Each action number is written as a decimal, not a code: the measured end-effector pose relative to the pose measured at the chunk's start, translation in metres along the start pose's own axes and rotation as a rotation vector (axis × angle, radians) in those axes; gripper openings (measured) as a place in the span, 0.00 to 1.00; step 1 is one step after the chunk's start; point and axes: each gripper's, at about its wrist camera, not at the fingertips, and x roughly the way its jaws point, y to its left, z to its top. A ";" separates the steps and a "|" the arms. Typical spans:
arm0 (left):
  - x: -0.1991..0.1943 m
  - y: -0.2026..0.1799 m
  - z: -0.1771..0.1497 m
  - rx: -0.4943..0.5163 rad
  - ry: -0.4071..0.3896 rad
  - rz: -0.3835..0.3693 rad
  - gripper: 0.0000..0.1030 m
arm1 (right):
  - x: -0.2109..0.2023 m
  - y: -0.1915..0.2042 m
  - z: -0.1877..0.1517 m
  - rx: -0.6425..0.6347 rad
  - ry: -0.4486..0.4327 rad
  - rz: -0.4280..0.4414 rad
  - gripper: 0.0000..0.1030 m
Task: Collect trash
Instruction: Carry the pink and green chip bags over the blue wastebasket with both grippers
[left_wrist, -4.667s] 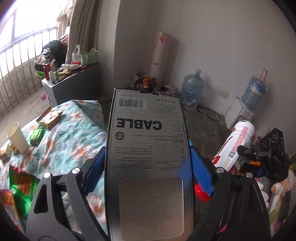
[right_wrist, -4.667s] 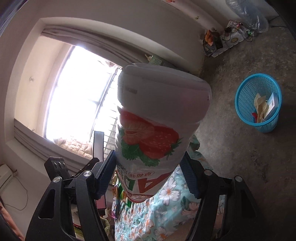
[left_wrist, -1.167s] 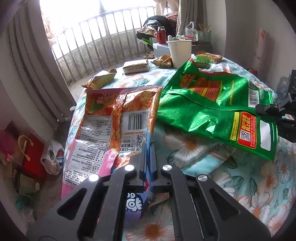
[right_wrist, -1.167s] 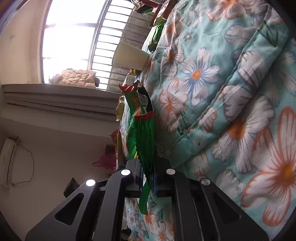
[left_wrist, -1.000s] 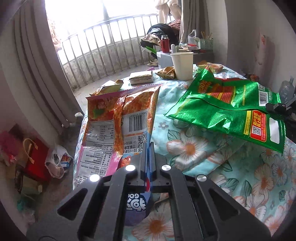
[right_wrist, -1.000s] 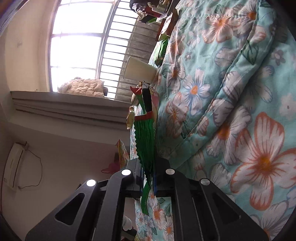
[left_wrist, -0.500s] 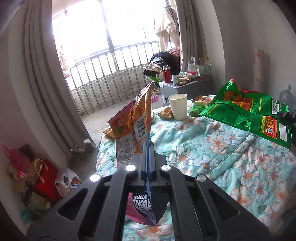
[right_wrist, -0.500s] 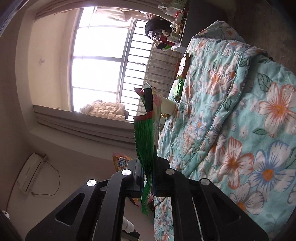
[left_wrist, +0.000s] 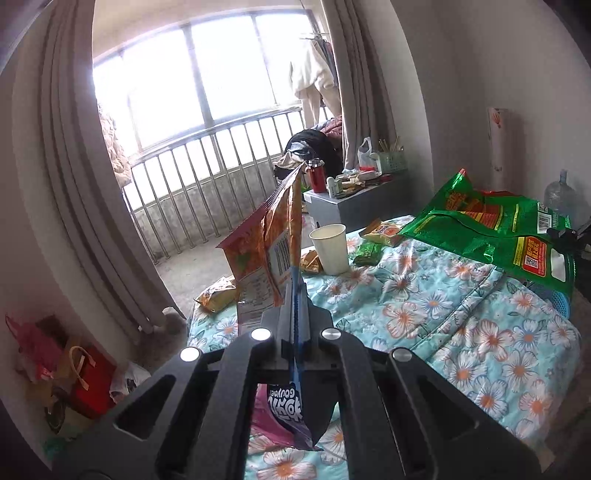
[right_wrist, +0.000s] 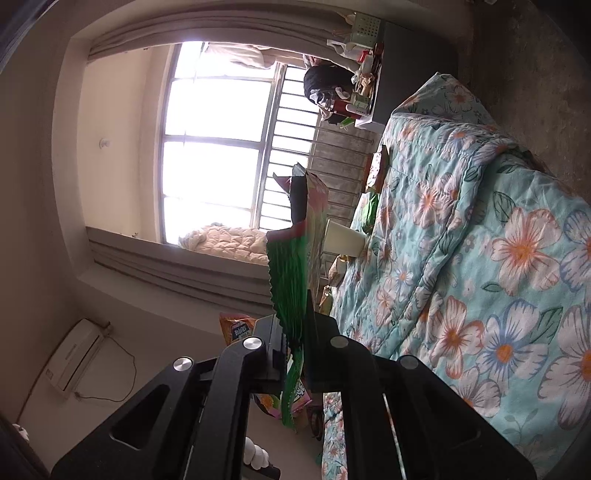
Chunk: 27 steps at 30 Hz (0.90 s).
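**Two snack bags lifted clear of the floral quilt**

While the bright window fills the far wall, the left gripper (left_wrist: 295, 295) sits clamped on an orange snack bag (left_wrist: 271, 240), its jaws pressed together with the bag's edge pinched between them. That bag stands upright above the bed, its purple lower end hanging down behind the jaws. Just past it on the floral quilt (left_wrist: 443, 325) stands a white paper cup (left_wrist: 330, 248), with a small orange wrapper (left_wrist: 309, 261) touching its left side and a green wrapper (left_wrist: 366, 253) just beside its right. Another crumpled wrapper (left_wrist: 216, 294) lies at the quilt's left edge. Further right, a green snack bag (left_wrist: 491, 225) hangs in the air above the quilt, held at its far right end.

From the right wrist view, the right gripper (right_wrist: 295, 332) is closed tight on that green snack bag (right_wrist: 291, 273), seen edge-on, its serrated seam running up between the jaws. Behind it a grey cabinet (left_wrist: 347, 206) carries a red bottle (left_wrist: 317, 176) and clutter.
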 end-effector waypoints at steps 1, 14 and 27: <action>0.000 -0.002 0.001 0.002 -0.002 -0.003 0.00 | -0.002 0.000 0.001 0.001 -0.005 0.003 0.07; 0.004 -0.059 0.030 0.047 -0.052 -0.121 0.00 | -0.042 -0.011 0.014 0.019 -0.100 0.032 0.07; 0.034 -0.223 0.085 0.144 -0.094 -0.485 0.00 | -0.158 -0.038 0.047 0.026 -0.386 -0.049 0.07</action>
